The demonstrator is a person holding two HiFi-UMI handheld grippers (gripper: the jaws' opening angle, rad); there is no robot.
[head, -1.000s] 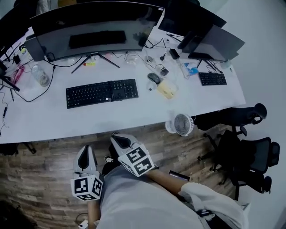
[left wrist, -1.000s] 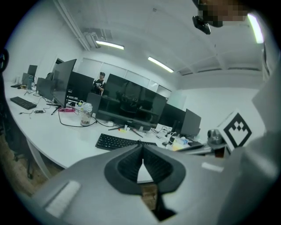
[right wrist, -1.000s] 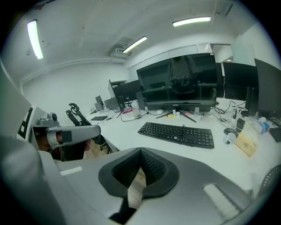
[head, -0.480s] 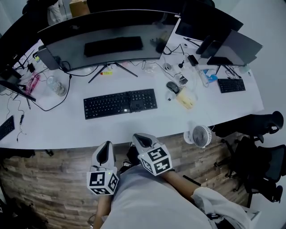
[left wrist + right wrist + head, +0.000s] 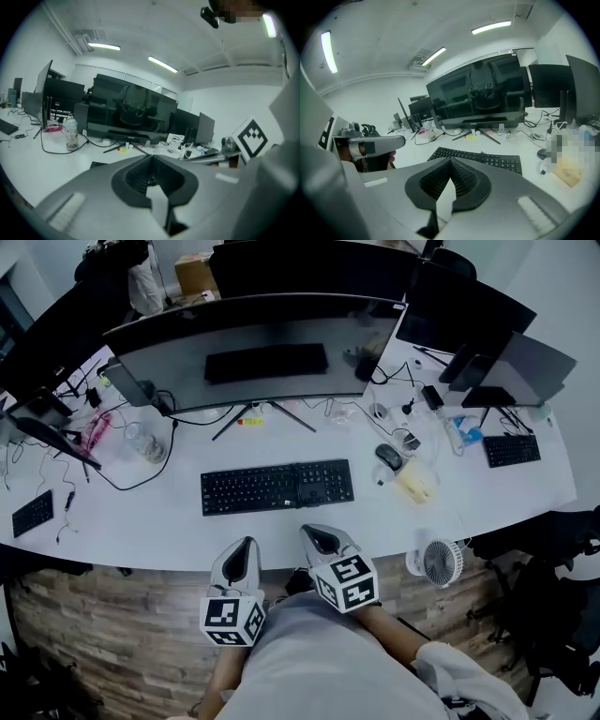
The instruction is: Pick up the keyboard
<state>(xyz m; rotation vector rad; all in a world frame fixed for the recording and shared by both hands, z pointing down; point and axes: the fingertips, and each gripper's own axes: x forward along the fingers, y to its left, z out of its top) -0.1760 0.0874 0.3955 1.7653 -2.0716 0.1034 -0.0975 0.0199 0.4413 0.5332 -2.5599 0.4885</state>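
Left gripper [image 5: 247,545] and right gripper [image 5: 315,534] both hang low by my body, just off the near edge of the white desk [image 5: 141,521], tips aimed at it. In the left gripper view [image 5: 151,158] the jaws are pressed together at the tips with nothing between; same in the right gripper view [image 5: 450,161], closed and empty. The target black keyboard [image 5: 277,487] lies flat on the desk in front of the big curved monitor [image 5: 262,352], long side toward me, slightly skewed, just beyond both grippers and not touched. It also shows past the right jaws [image 5: 480,158]. Mouse [image 5: 387,457] sits to its right, a clear bottle [image 5: 145,442] to its left, both apart from it, and a small fan [image 5: 436,562] stands off the desk edge on the right. Two smaller keyboards lie far out on either side and aren't the one. My guess is a stiff, light plastic slab, long and thin, so a one-ended grab would let it droop and twist in the pads. The smooth casing looks slippery, and the keys will give if pinched. Best take is one gripper on each short end, or on the near long edge spaced wide, clamping frame rather than keys. Both jaws need to open first. I can't make out a cord, so I'd watch for a snag at the back.
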